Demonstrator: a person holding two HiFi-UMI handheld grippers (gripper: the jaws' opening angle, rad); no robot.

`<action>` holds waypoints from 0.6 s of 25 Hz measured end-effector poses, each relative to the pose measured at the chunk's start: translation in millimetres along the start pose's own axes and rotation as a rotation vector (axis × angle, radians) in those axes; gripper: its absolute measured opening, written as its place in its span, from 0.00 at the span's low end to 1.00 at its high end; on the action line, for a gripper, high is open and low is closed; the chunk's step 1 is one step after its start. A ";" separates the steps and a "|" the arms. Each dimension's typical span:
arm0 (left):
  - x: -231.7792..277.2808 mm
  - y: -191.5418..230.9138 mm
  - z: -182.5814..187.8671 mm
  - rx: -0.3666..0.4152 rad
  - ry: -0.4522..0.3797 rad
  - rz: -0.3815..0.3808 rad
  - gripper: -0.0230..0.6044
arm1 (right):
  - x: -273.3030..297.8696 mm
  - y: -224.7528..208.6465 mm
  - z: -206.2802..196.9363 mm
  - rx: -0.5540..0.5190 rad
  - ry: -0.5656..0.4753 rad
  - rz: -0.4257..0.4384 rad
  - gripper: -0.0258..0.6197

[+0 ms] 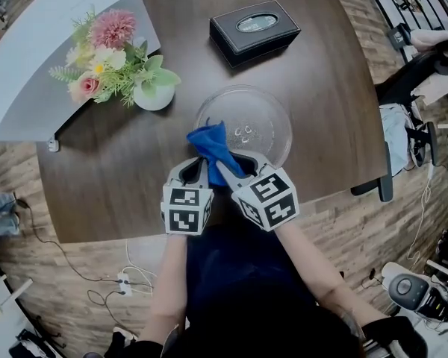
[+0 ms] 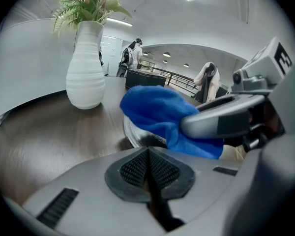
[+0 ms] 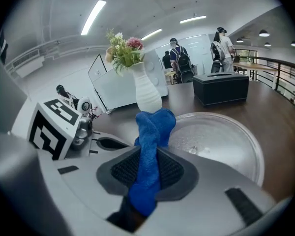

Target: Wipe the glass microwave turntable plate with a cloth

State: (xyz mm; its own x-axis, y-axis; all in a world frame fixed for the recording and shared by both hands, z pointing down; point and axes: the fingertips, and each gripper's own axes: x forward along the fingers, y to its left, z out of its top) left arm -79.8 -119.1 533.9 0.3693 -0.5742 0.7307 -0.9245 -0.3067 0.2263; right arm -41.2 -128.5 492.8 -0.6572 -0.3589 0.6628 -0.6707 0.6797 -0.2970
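Observation:
The clear glass turntable plate [image 1: 255, 122] lies flat on the dark wooden table [image 1: 119, 170], near its front edge. A blue cloth [image 1: 211, 146] hangs over the plate's near left rim, and my right gripper [image 1: 225, 168] is shut on it. In the right gripper view the cloth [image 3: 152, 132] runs up between the pads of the right gripper [image 3: 150, 156], with the plate [image 3: 226, 141] just beyond. My left gripper [image 1: 198, 170] sits close beside the right one, shut with nothing in it. In the left gripper view, the left gripper [image 2: 148, 155] has its pads pressed together, with the cloth [image 2: 160, 114] ahead.
A white vase of flowers [image 1: 153, 95] stands left of the plate. A black tissue box [image 1: 254, 30] sits behind it. A white panel [image 1: 37, 66] lies at the table's far left. Chairs [image 1: 403, 140] stand at the right of the table.

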 end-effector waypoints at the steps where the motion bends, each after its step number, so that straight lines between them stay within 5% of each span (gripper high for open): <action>1: 0.0 -0.2 0.2 -0.001 -0.001 -0.001 0.04 | 4.8 3.0 -4.0 0.003 0.012 0.012 0.15; 15: -0.4 0.1 -0.5 0.001 0.000 0.002 0.04 | 31.0 5.3 -31.2 -0.035 0.111 0.021 0.15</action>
State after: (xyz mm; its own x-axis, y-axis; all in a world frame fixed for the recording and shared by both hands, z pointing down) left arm -80.0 -118.5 534.0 0.3671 -0.5750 0.7312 -0.9253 -0.3059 0.2239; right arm -54.4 -116.1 533.2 -0.6275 -0.2730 0.7292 -0.6437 0.7088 -0.2885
